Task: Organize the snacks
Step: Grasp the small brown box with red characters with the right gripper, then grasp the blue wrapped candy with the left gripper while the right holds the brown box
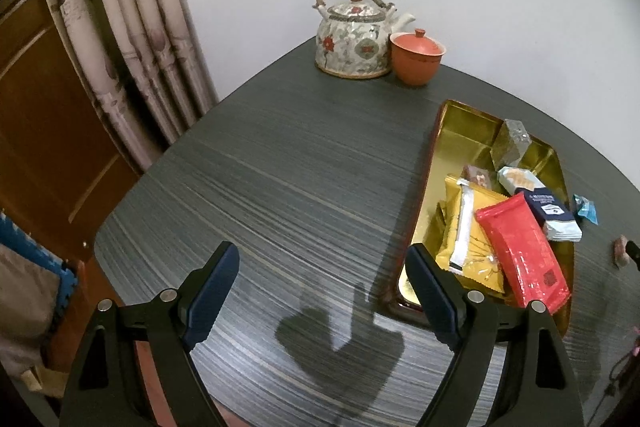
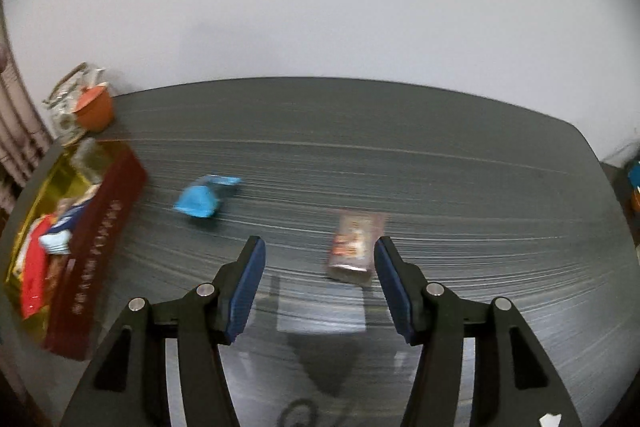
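Left claw wide, empty; right claw apart, empty; tin holds snack packets.

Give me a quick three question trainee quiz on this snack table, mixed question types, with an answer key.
1. True or false: the blue-wrapped snack already lies inside the gold tin.
2. Multiple choice: the right gripper has between its fingers: A) the red packet, B) nothing, C) the orange lidded cup.
3. Fill in: the brown-wrapped snack lies on the table just ahead of the right gripper's ____-hand finger, as its camera sees it.

Key: 1 false; 2 B; 3 right
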A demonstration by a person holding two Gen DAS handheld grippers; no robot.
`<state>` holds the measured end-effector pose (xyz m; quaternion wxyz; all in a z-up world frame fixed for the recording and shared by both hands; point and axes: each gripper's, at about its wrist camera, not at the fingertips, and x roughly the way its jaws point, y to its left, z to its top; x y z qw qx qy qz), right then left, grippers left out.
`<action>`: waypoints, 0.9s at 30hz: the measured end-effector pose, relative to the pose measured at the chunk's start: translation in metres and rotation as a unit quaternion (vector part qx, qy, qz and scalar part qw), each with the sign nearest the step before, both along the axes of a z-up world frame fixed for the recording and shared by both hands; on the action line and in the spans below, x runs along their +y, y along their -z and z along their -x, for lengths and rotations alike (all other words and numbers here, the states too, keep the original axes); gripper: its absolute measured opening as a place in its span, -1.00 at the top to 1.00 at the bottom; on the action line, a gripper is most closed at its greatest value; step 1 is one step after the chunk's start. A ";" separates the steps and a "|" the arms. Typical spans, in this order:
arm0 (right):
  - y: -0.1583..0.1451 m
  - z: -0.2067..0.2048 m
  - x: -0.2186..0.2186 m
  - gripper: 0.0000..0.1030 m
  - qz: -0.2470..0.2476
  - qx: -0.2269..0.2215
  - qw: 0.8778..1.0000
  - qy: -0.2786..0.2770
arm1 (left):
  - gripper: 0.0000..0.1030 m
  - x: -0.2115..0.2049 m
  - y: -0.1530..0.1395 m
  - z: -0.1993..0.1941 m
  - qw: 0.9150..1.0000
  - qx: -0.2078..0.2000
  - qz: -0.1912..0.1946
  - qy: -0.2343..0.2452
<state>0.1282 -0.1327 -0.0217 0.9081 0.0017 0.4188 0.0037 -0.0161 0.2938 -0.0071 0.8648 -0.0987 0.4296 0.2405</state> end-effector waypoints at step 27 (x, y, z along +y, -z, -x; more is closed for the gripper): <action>0.037 -0.021 -0.082 0.46 0.015 -0.001 1.000 0.027 | -0.65 -0.069 -0.003 -0.022 0.995 0.006 -0.042 0.089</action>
